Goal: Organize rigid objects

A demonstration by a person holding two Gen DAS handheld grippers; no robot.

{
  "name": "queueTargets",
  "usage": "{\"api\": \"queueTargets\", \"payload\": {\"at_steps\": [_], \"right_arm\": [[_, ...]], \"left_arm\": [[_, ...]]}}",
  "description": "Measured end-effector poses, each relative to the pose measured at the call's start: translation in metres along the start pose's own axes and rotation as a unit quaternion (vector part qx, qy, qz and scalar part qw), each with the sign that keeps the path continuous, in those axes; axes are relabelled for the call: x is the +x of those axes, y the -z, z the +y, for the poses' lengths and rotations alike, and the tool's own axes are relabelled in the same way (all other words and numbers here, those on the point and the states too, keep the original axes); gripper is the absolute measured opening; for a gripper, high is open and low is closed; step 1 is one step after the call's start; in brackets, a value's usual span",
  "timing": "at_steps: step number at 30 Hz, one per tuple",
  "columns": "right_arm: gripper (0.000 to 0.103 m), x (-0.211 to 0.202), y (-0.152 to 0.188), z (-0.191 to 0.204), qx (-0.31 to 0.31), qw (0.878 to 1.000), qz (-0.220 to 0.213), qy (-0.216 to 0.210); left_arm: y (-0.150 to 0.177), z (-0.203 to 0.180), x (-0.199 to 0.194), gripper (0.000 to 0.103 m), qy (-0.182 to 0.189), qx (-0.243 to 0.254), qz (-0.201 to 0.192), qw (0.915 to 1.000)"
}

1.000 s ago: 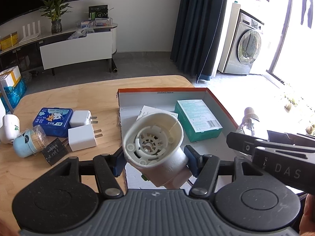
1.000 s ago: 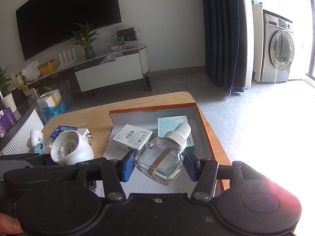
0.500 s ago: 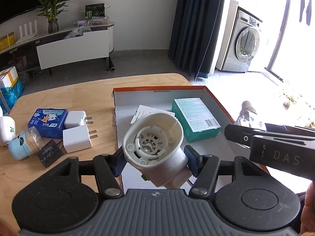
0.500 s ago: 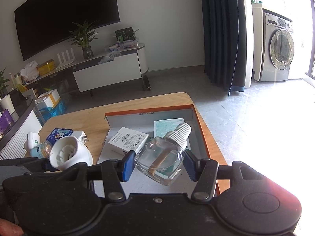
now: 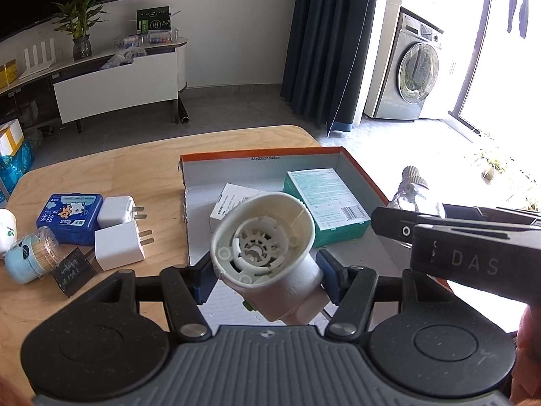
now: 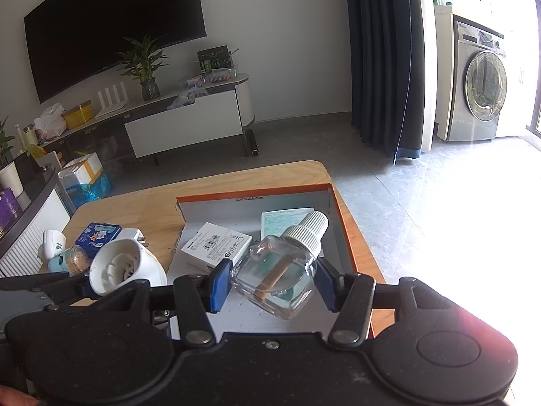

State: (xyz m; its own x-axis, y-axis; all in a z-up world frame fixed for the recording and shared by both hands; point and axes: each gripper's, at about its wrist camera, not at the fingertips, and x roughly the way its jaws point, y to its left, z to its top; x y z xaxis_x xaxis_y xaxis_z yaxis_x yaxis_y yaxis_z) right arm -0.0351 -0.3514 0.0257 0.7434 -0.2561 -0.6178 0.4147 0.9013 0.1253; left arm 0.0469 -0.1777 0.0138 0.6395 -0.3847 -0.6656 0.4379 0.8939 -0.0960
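My left gripper is shut on a white plastic plug-in heater shell, its open round mouth facing the camera. In the right wrist view the clear refill bottle with a white ribbed cap is clamped between the blue pads of my right gripper. Both are held above the near half of an orange-rimmed cardboard box. The box holds a green carton and a white carton. The right gripper shows as a black bar to the right in the left wrist view, and the shell appears at left in the right wrist view.
On the wooden table left of the box lie a blue tin, two white plug adapters, a toothpick jar, a small black card and a white bottle. Beyond the table's right edge is open floor.
Both views have shifted slightly, so the table and box sit a little differently in frame. The heater shell and the bottle stay gripped the same way.
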Motion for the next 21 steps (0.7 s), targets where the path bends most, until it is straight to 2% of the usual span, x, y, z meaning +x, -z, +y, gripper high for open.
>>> {"api": "queueTargets", "payload": {"at_steps": [21], "right_arm": [[0.065,0.022,-0.004,-0.004,-0.005,1.000,0.020,0.004]], "left_arm": [[-0.002,-0.005,0.010,0.062,0.004,0.004,0.009,0.9999]]}}
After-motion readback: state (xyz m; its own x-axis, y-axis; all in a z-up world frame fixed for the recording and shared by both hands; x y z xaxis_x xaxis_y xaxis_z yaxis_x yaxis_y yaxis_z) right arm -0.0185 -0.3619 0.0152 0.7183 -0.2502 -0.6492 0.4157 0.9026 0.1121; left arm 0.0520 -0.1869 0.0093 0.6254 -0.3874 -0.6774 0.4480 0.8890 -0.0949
